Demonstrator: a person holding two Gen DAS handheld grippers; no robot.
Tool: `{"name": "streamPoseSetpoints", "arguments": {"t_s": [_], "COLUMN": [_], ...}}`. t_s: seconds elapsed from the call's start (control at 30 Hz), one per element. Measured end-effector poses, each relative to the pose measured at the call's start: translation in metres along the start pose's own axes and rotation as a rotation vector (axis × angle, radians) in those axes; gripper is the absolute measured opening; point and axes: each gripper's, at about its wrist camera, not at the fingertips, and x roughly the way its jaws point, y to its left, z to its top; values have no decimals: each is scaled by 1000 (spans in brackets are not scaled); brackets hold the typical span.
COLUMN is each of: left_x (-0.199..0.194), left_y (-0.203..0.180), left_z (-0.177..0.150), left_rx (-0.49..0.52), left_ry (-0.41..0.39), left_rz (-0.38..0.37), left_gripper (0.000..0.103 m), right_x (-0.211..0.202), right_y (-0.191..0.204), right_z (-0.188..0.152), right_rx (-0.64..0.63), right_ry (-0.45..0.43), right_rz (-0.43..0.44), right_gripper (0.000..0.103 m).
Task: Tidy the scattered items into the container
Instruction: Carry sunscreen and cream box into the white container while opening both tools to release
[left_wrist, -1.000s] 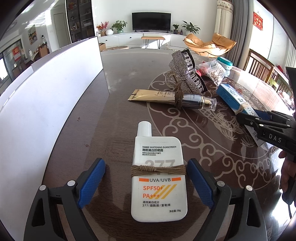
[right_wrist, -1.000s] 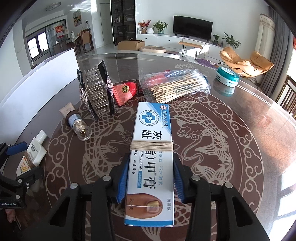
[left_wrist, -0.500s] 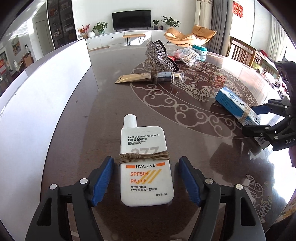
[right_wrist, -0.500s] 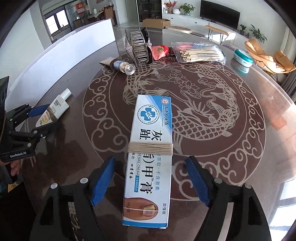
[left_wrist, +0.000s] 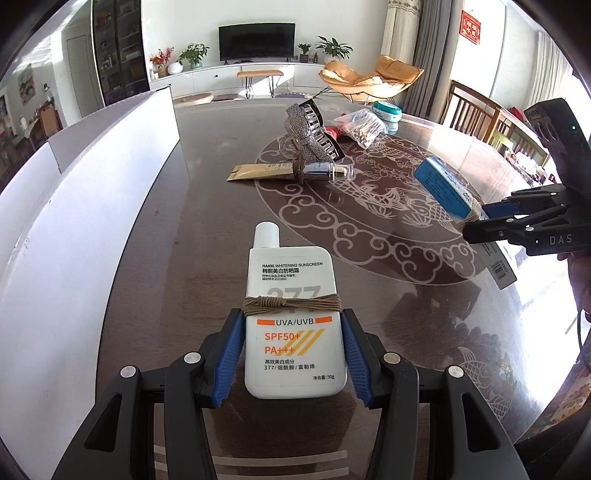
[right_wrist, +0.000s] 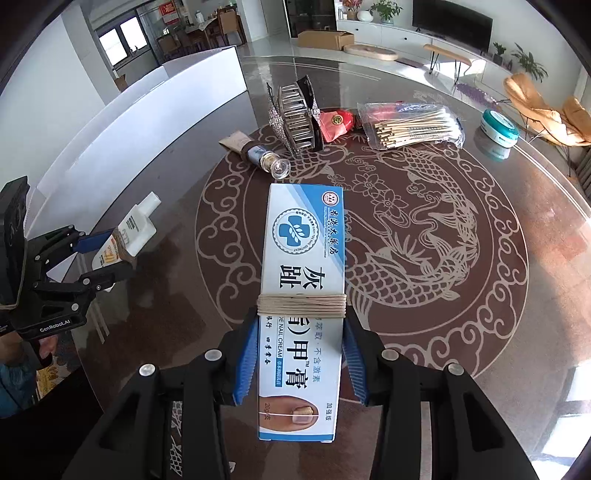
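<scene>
A white sunscreen bottle (left_wrist: 291, 273) with brown cord wound round it sits between the blue pads of my left gripper (left_wrist: 291, 315). The jaws are closing and both pads touch its sides; it hangs just above the dark table. My right gripper (right_wrist: 301, 321) is closing on a blue-and-white nail cream box (right_wrist: 304, 258) bound with pale string, pads against both long sides. Seen from the right wrist, the left gripper (right_wrist: 110, 254) carries the bottle (right_wrist: 135, 229) tilted. The tall white container (left_wrist: 92, 221) stands along the table's left side.
A rhinestone hair claw (left_wrist: 314, 136), a gold tube (left_wrist: 288, 171), a red pouch (right_wrist: 336, 123), a bag of cotton swabs (right_wrist: 413, 123) and a teal tin (right_wrist: 498, 127) lie further back on the glass-topped table. Wooden chairs stand at the right.
The left jaws went from wide open to closed on the sunscreen bottle. The right jaws opened around the box, then closed on it again. Both items have risen off the table.
</scene>
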Motion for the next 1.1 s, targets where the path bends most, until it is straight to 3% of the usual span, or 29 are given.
{"name": "streamPoseSetpoints", "arguments": {"t_s": [0.2, 0.37, 0.53, 0.63, 0.73, 0.8, 0.9, 1.1], "left_x": [-46, -92, -122, -131, -127, -121, -108, -87], "left_y": [24, 86, 178, 231, 275, 296, 311, 312], "left_z": [21, 33, 33, 29, 18, 7, -7, -15], "left_rx": [-65, -156, -281, -377, -463, -509, -540, -553], "left_ry": [-69, -110, -117, -109, -74, -40, 12, 67], "left_rz": [-11, 27, 169, 237, 297, 322, 342, 351], "left_gripper": [52, 52, 52, 52, 52, 52, 52, 53], "right_x": [-18, -38, -45, -34, -9, 9, 41, 79], "right_y": [25, 84, 174, 231, 282, 313, 341, 354], "right_z": [50, 123, 188, 215, 229, 231, 229, 217], "right_rx": [-40, -141, -257, -287, -307, -342, -387, -382], "right_ry": [-25, -86, -137, -139, -107, -81, -48, -38], "right_rz": [21, 59, 147, 250, 346, 362, 332, 302], "right_gripper": [43, 43, 43, 43, 43, 43, 44, 46]}}
